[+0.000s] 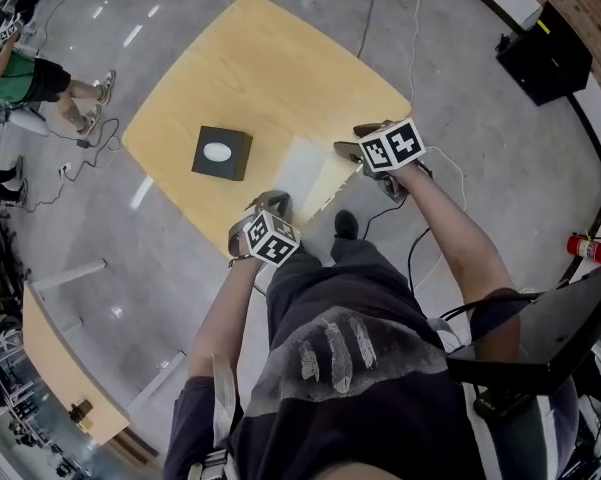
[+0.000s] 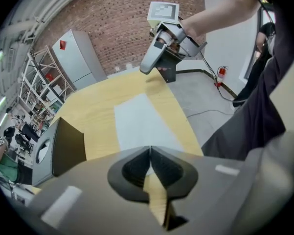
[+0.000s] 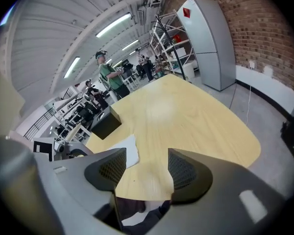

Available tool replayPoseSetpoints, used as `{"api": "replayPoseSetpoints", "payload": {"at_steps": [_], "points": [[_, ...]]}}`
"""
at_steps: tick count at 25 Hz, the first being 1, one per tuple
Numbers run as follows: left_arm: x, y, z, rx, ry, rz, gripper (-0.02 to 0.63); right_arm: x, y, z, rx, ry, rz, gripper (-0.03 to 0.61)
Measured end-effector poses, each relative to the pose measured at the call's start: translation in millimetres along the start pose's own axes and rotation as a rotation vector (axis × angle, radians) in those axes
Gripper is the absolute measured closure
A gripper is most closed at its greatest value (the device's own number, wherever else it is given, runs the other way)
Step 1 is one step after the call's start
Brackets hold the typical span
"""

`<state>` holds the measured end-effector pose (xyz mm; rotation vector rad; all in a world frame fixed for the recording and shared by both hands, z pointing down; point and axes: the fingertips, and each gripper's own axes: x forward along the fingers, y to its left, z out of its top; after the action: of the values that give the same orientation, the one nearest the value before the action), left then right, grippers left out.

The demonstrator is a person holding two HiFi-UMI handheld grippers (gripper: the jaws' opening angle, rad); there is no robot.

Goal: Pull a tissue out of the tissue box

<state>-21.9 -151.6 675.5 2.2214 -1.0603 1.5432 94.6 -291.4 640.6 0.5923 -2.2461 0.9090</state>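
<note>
Judging by the tissue lying flat on the table, I take the pull as done and letting go as the step in hand. Furthest left, the tissue box stands near the table's left edge, white opening up, apart from the sheet. My left gripper hovers at the near edge, jaws pressed together on nothing. The sheet lies between my grippers and reaches towards that edge. My right gripper has its jaws spread wide and empty. Next, I'd say, both should lift clear; the bare wood beyond gives room.
</note>
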Motion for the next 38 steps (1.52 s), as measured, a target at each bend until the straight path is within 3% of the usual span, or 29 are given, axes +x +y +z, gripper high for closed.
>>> {"api": "replayPoseSetpoints", "payload": {"at_steps": [3, 4, 5, 6, 11, 14, 18, 21, 24, 30, 38], "points": [[-8, 13, 2, -0.069, -0.044, 0.013, 0.568, -8, 13, 24, -0.011, -0.078, 0.010, 0.383], [-11, 18, 4, -0.103, -0.064, 0.018, 0.539, -11, 23, 34, -0.012, -0.109, 0.038, 0.450], [-16, 21, 7, -0.140, -0.085, 0.024, 0.510, -15, 33, 43, -0.014, -0.137, 0.072, 0.561], [-20, 24, 9, -0.177, -0.107, 0.033, 0.498, -20, 44, 51, -0.015, -0.161, 0.108, 0.578], [-54, 49, 15, -0.372, -0.251, 0.116, 0.477, -36, 96, 74, -0.032, -0.228, 0.220, 0.580], [-76, 64, 14, -0.432, -0.326, 0.156, 0.477, -43, 121, 81, -0.053, -0.252, 0.242, 0.580], [-120, 73, 19, -0.466, -0.459, 0.180, 0.505, -56, 160, 82, -0.082, -0.288, 0.259, 0.578], [-162, 74, 23, -0.478, -0.585, 0.157, 0.611, -64, 202, 81, -0.134, -0.311, 0.282, 0.580], [-206, 66, 17, -0.473, -0.677, 0.097, 0.612, -67, 256, 71, -0.202, -0.331, 0.291, 0.580], [-280, 48, -19, -0.510, -0.823, 0.099, 0.612, -72, 352, 37, -0.284, -0.357, 0.321, 0.580], [-334, 15, -53, -0.561, -0.918, 0.090, 0.612, -89, 427, -1, -0.307, -0.377, 0.352, 0.580]]}}
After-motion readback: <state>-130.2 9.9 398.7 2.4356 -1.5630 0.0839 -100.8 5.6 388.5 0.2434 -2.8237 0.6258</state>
